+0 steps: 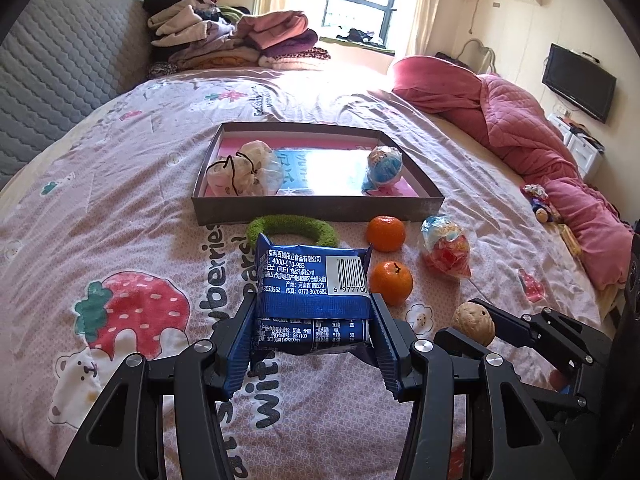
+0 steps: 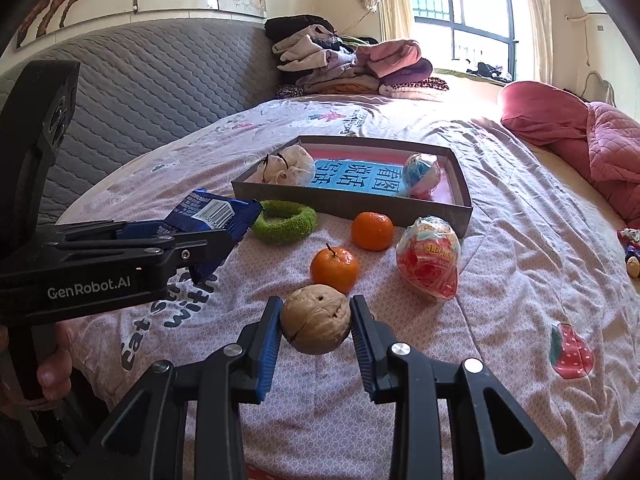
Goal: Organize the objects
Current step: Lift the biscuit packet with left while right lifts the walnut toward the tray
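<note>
My left gripper point(image 1: 312, 312) is shut on a blue snack packet point(image 1: 310, 280), held above the bed; it also shows at the left of the right wrist view point(image 2: 212, 216). My right gripper point(image 2: 315, 312) is shut on a walnut point(image 2: 316, 318), also seen in the left wrist view point(image 1: 474, 322). On the bedspread lie two mandarins point(image 2: 372, 230) point(image 2: 335, 268), a green ring point(image 2: 284, 222) and a red-and-blue candy bag point(image 2: 430, 262). Behind them is a shallow grey box point(image 2: 348, 200) holding a drawstring pouch point(image 2: 286, 168), a blue booklet and a wrapped ball point(image 2: 420, 174).
A grey padded headboard point(image 2: 152, 80) runs along the left. Folded clothes point(image 2: 348, 64) are piled at the far end of the bed. A pink quilt point(image 1: 520, 128) is bunched along the right side, with small toys point(image 1: 538, 200) beside it.
</note>
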### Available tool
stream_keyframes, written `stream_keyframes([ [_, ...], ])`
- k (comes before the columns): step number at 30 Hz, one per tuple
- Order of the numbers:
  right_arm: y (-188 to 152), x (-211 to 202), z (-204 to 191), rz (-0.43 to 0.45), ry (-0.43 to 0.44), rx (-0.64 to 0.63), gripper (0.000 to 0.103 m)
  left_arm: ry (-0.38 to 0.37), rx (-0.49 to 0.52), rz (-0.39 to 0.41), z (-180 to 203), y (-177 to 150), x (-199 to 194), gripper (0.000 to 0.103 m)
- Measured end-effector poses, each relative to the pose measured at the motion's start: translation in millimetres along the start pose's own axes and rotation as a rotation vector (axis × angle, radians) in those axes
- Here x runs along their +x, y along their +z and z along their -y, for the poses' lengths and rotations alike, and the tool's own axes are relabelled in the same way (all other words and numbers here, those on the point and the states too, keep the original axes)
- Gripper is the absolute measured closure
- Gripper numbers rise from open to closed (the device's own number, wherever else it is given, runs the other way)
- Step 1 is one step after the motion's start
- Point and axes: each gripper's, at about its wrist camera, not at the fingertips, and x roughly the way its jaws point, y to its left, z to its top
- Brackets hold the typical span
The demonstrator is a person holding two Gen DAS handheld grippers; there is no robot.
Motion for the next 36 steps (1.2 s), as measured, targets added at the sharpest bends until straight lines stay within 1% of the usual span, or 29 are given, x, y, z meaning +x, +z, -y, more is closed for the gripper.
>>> stream_keyframes([
  [7,11,-3,1,0.027,-0.016,-0.009,0.069,0.014,0.02,0.048,3,2,-9,0.048],
  [11,19,-5,-1,0.046,-0.042,-0.028,0.069,0.009,0.03,0.07,4,3,-12,0.048],
  [20,33,-10,-4,0.088,-0.065,-0.056,0.069,0.014,0.027,0.094,3,6,-14,0.048],
  [27,40,-11,2,0.113,-0.074,-0.048,0.069,0.015,0.025,0.11,2,13,-12,0.048],
  [36,54,-3,8,0.13,-0.067,-0.053,0.069,0.019,0.019,0.121,-2,25,-4,0.048],
])
